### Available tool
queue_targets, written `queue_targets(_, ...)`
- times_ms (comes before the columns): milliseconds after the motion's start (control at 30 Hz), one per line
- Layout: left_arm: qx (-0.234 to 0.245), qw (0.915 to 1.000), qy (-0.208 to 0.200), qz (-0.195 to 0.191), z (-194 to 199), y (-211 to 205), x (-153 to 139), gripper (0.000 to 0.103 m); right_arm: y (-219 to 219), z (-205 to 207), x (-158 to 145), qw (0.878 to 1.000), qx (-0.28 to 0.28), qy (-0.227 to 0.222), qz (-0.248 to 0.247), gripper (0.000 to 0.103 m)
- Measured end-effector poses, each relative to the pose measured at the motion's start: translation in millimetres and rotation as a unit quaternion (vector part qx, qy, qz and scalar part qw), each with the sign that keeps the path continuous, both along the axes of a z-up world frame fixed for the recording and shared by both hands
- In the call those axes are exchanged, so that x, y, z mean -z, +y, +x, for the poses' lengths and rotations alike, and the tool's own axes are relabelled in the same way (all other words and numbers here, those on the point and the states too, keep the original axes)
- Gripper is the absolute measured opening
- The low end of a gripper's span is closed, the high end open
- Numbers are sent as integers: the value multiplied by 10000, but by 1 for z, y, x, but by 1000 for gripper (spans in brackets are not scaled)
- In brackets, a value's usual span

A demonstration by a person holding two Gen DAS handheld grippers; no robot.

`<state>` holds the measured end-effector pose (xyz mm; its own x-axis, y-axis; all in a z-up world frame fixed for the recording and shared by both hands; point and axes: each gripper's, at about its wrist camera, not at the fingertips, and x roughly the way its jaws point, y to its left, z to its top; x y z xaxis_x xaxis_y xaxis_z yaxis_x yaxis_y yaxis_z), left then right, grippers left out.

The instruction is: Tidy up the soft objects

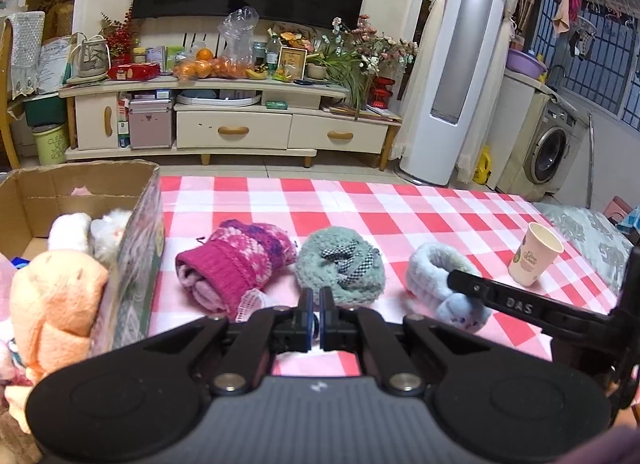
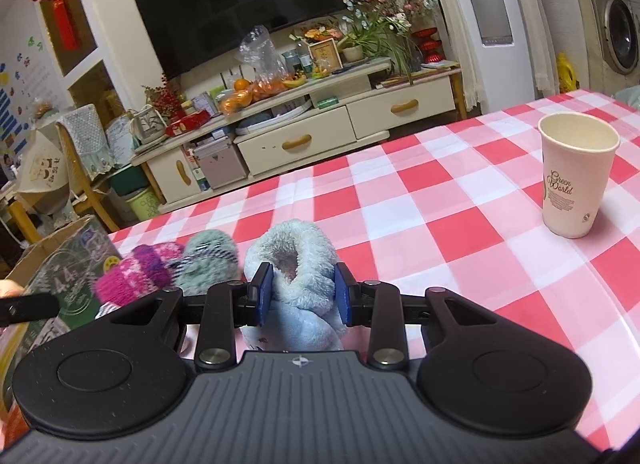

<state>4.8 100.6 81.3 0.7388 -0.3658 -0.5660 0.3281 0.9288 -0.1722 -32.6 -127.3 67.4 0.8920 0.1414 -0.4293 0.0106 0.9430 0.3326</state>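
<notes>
left tongs (image 1: 315, 306): my jaws are pressed together with nothing between them, hovering low over the surface just in front of the green item.
right tongs (image 2: 304, 292): my blue pads sit against both sides of the pale blue fuzzy item (image 2: 294, 272), clamped on it.
pale blue fuzzy item: on the checked surface (image 2: 460, 224), rightmost of the three soft things in a row; from the left wrist view one arm of my right tongs reaches across it.
green fuzzy item (image 1: 340, 266): in the middle of the row, with a checked ribbon on top, touching the pink one.
pink knitted item (image 1: 236, 264): leftmost, just beside the cardboard box (image 1: 140, 232).
cardboard box: at the left edge of the surface, open, with an orange plush (image 1: 56, 304) and white plush things inside.
paper cup (image 2: 576, 176): upright, well apart to the right.
</notes>
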Motion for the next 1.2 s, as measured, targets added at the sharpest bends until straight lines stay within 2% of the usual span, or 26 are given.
queue_targets(233, 39, 9995, 301, 57, 9, -9, 13, 0, 1, 3, 5, 9999, -54, -17, -83, 39)
queue_targets(433, -11, 9989, 468, 94, 20, -18, 22, 7, -4, 11, 15, 9992, -33, 84, -378, 39)
queue_targets(467, 28, 9990, 447, 93, 21, -20, 22, 15, -6, 13, 16, 9992, -18, 102, -381, 39)
queue_targets(500, 64, 9991, 419, 86, 22, -25, 23, 31, -9, 16, 17, 9991, 11, 123, -412, 39)
queue_targets(567, 123, 9993, 335, 78, 26, -33, 25, 45, -11, 18, 20, 9986, 78, 166, -502, 39)
queue_targets(633, 208, 9993, 269, 126, 31, -43, 27, 50, -19, 22, 22, 9987, 116, 223, -442, 39)
queue_targets(700, 206, 9995, 199, 166, 35, -53, 30, 68, -24, 25, 24, 9987, 130, 268, -411, 40)
queue_targets(833, 105, 9995, 94, 272, 46, -67, 37, 75, -28, 30, 26, 9987, 47, 310, -412, 41)
queue_targets(900, 22, 9993, 125, 341, 54, -73, 43, 81, -30, 32, 28, 9988, 5, 320, -381, 43)
queue_targets(1033, -135, 9986, 202, 471, 69, -80, 53, 82, -35, 35, 27, 9989, -29, 390, -252, 52)
queue_targets(1133, -255, 9984, 300, 395, 79, -81, 58, 82, -38, 37, 28, 9987, -61, 457, -199, 62)
queue_targets(1200, -300, 9981, 323, 427, 84, -84, 60, 81, -39, 40, 29, 9985, -156, 520, -116, 73)
